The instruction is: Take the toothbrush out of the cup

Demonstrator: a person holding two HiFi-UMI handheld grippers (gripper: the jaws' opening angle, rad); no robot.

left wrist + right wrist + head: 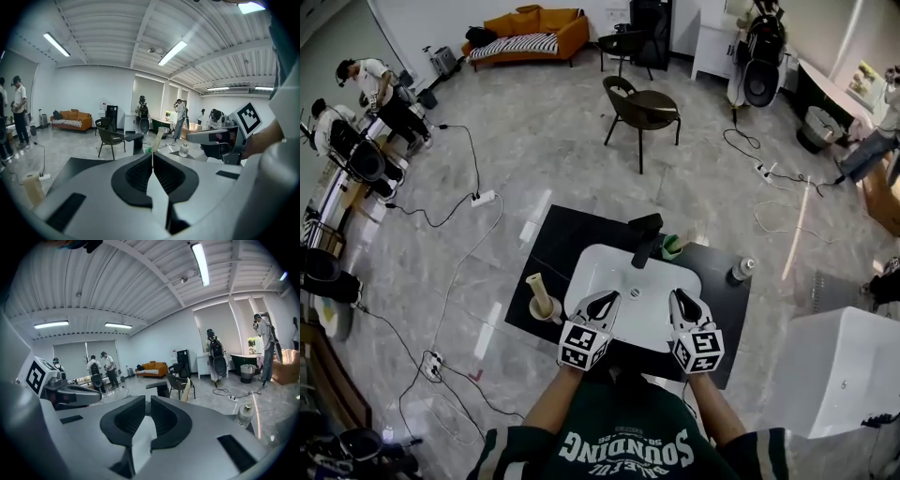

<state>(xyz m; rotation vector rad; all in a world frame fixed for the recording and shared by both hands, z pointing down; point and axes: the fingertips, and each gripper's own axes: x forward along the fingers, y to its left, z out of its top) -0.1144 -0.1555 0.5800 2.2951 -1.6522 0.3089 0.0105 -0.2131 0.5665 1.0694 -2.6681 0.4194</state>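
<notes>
A small green cup (672, 247) stands on the black table just right of the black faucet (645, 238), behind the white basin (609, 262). A pale toothbrush handle (159, 136) sticks up out of it; it also shows as the toothbrush (187, 390) in the right gripper view. My left gripper (608, 296) and right gripper (677, 294) hover side by side over the basin's near part, both short of the cup. Each is shut with nothing between its jaws: left gripper (152, 153), right gripper (147, 401).
A beige holder (542, 298) stands on the table left of the basin. A small clear bottle (741, 270) sits at the table's right side. A dark chair (643, 110) stands beyond the table, cables lie across the floor, and a white block (839, 370) stands at the right.
</notes>
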